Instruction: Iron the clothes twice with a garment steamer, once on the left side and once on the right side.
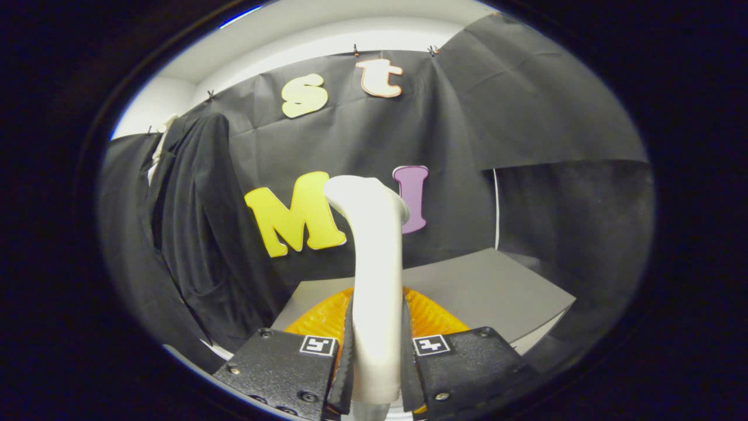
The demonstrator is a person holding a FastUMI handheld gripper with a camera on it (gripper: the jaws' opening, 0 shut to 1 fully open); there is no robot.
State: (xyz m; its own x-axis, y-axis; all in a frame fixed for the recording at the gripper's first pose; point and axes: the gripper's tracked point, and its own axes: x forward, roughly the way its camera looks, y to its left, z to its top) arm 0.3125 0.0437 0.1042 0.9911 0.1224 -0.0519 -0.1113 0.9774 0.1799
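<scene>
Now gripper [377, 356] clamping upright steamer [374, 257]

A staged recording booth rather than a lived-in room. Black cloth [374, 134] hangs as the back and side walls, creased and pinned along its top edge with small clips [355, 50]. Above the cloth runs a plain white wall [327, 35]. A dark garment [193, 222] hangs against the cloth on the left, on a pale hanger [158, 149]. A bare grey surface [485, 286] stands in front of the cloth, with a ribbed orange item [429, 316] on it. The claw [377, 362] is clamped on a white garment steamer [374, 263], both fingers pressing its handle.
</scene>
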